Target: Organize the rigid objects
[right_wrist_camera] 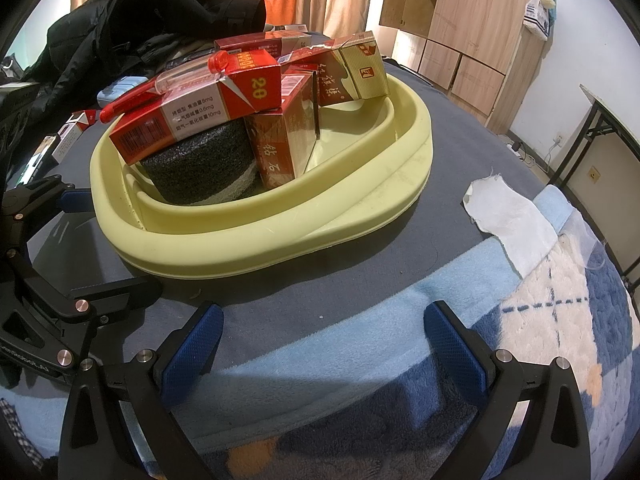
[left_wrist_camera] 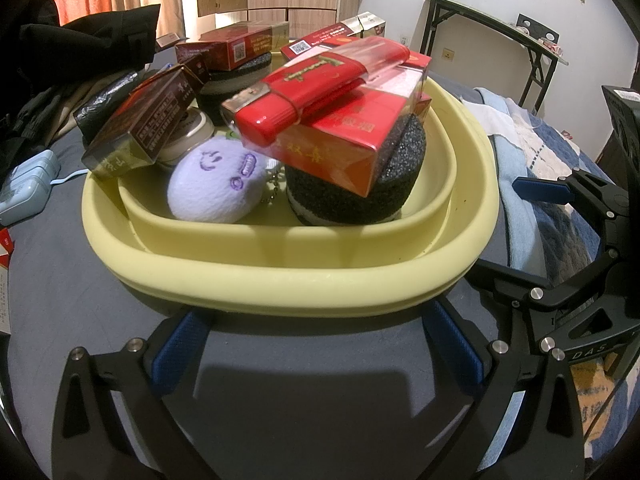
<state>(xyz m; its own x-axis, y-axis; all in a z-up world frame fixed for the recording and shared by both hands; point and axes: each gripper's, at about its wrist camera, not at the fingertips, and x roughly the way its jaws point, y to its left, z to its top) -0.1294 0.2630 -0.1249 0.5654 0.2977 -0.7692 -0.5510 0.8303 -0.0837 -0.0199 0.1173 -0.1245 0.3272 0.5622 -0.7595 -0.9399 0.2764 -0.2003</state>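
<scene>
A pale yellow basin (left_wrist_camera: 288,280) (right_wrist_camera: 280,236) stands on a grey-blue bedcover, piled with several cigarette boxes. A red lighter (left_wrist_camera: 304,92) (right_wrist_camera: 168,80) lies on a red box (left_wrist_camera: 340,148) (right_wrist_camera: 176,124) atop a black foam cylinder (left_wrist_camera: 352,200) (right_wrist_camera: 200,172). A dark brown box (left_wrist_camera: 140,124) leans on the left rim. A white plush ball (left_wrist_camera: 216,180) with a purple face sits inside. My left gripper (left_wrist_camera: 316,344) is open, just short of the basin's near rim. My right gripper (right_wrist_camera: 320,344) is open over the blanket, apart from the basin, and its blue pads (left_wrist_camera: 540,190) show right of the basin.
Black clothing (left_wrist_camera: 88,44) (right_wrist_camera: 140,12) is heaped behind the basin. A light blue case (left_wrist_camera: 28,188) lies at the left, with more boxes (right_wrist_camera: 76,124) near it. A white cloth (right_wrist_camera: 512,216) and patterned blanket (right_wrist_camera: 560,320) lie right. A folding table (left_wrist_camera: 500,28) stands against the wall.
</scene>
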